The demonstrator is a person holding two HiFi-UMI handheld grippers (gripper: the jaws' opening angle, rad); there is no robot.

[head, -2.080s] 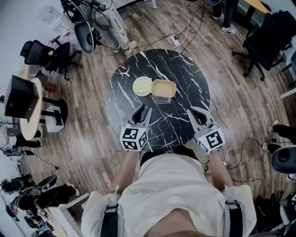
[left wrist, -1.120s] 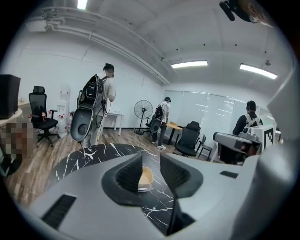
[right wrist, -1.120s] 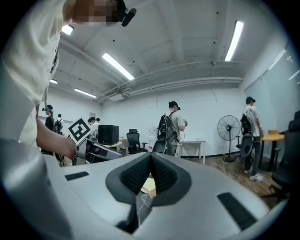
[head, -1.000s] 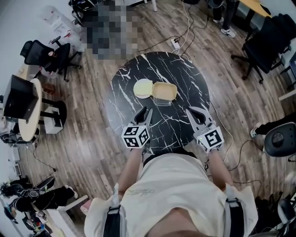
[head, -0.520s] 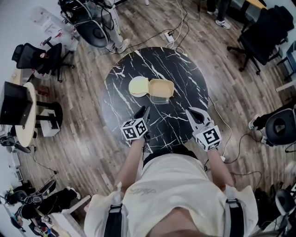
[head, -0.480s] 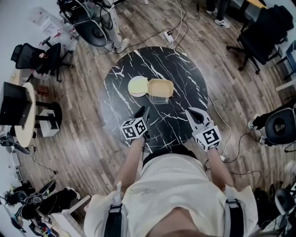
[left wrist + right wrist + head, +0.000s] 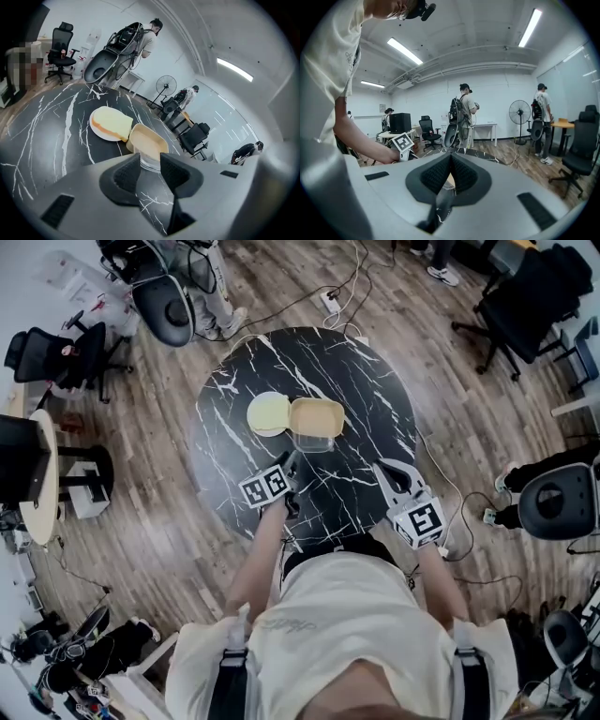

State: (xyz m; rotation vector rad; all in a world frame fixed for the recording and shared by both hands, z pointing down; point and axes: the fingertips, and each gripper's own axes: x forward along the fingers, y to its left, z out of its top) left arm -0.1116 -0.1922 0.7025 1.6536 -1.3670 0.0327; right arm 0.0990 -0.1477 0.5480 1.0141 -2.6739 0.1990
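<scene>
A round black marble table (image 7: 361,381) carries a white plate (image 7: 255,418) with a slice of bread (image 7: 112,123) on it. A tan lidded container (image 7: 315,418) on a clear base (image 7: 149,162) touches the plate's right side. My left gripper (image 7: 292,458) hovers just short of the container's near side, jaws a little apart with nothing between them; in the left gripper view (image 7: 150,165) the clear base shows through the gap. My right gripper (image 7: 390,469) hangs over the table's near right edge, away from the container, jaws closed together (image 7: 450,157) on nothing.
Wooden floor surrounds the table, with cables and a power strip (image 7: 330,302) behind it. Black office chairs (image 7: 511,296) stand at back right and at left (image 7: 56,357). A small side table (image 7: 33,474) stands at left. People and a fan (image 7: 520,112) stand farther off in the room.
My left gripper has moved forward and tipped down toward the container, so the plate and the container now fill its view. The right gripper has barely shifted.
</scene>
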